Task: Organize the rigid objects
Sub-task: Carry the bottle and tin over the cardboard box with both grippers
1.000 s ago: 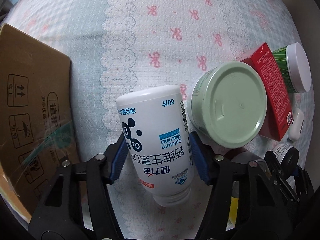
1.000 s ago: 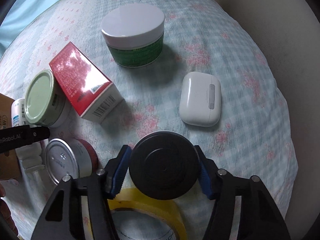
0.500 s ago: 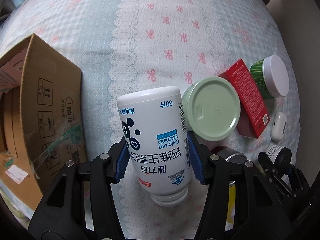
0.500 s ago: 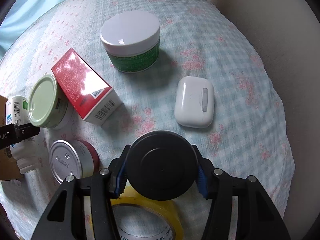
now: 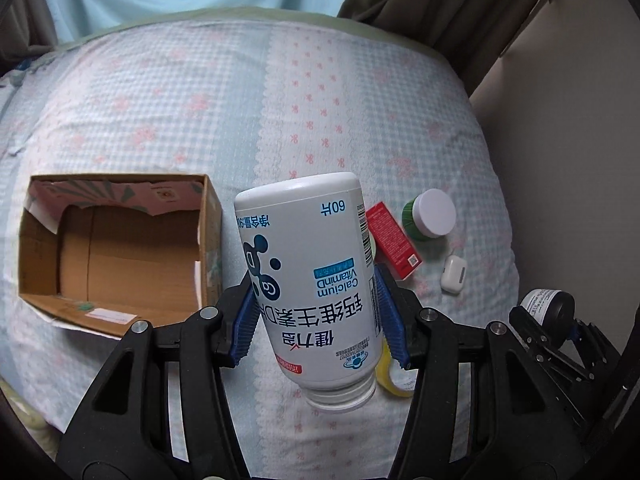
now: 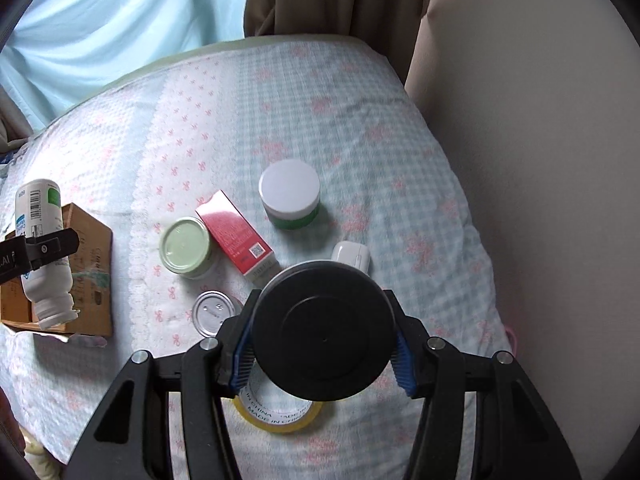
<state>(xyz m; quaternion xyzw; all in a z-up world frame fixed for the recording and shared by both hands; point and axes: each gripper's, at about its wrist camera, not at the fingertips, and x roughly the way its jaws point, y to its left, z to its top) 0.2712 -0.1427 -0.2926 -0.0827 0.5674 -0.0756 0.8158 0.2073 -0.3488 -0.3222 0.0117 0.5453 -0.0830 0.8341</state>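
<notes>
From my right wrist cam: cardboard box (image 6: 86,280) sits far left on the bed (image 6: 400,152). Right of it is a lidded tin (image 6: 185,249), w/ the carton (image 6: 236,236) touching its right side. Jar (image 6: 290,194) is behind & right of the carton, earbud case (image 6: 352,255) nearer me. Small can (image 6: 214,313) in front of the tin, tape roll (image 6: 276,420) closest to me.

A white vitamin bottle (image 5: 308,280) hangs neck-down, uncapped, above the bedspread beside an open carton (image 5: 116,248). A black-lidded jar (image 6: 324,330) is held above a tape roll (image 6: 276,420).
</notes>
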